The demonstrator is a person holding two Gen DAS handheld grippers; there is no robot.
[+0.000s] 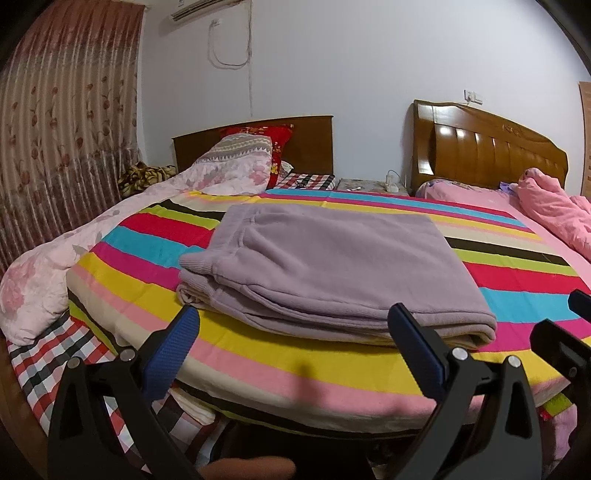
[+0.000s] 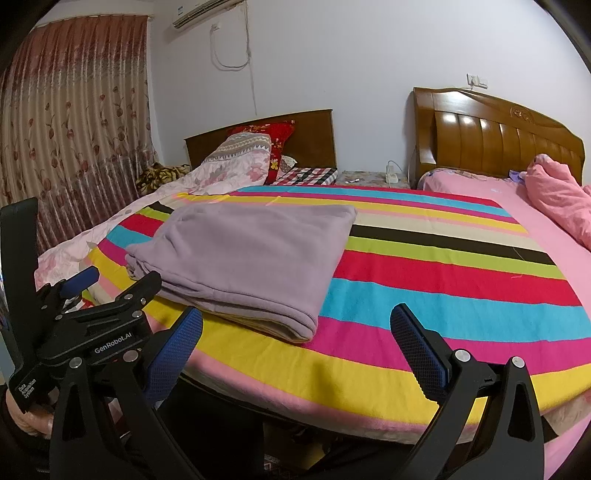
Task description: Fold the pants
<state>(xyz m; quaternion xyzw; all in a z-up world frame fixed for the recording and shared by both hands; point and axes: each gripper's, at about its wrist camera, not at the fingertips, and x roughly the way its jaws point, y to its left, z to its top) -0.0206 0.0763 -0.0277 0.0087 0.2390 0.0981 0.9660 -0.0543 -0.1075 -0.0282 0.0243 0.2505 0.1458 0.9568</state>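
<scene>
Left wrist: folded pants (image 1: 332,269) on striped blanket (image 1: 517,273).

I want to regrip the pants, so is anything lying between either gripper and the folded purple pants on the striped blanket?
Nothing visible: only bare striped blanket lies between the open left gripper, the open right gripper and the pants.

Multicolour striped blanket (image 2: 424,258) spread over the near bed, pink floral quilt (image 1: 48,266) bunched along its left edge. Red embroidered pillow (image 2: 275,142) leans on the dark wooden headboard (image 2: 314,133); pink crumpled duvet (image 2: 561,192) lies below the carved glossy wooden headboard (image 2: 498,136). White power strip (image 2: 391,176) sits between the beds, floral pleated curtain (image 1: 62,122) at left, white air conditioner (image 2: 199,13) above.
</scene>
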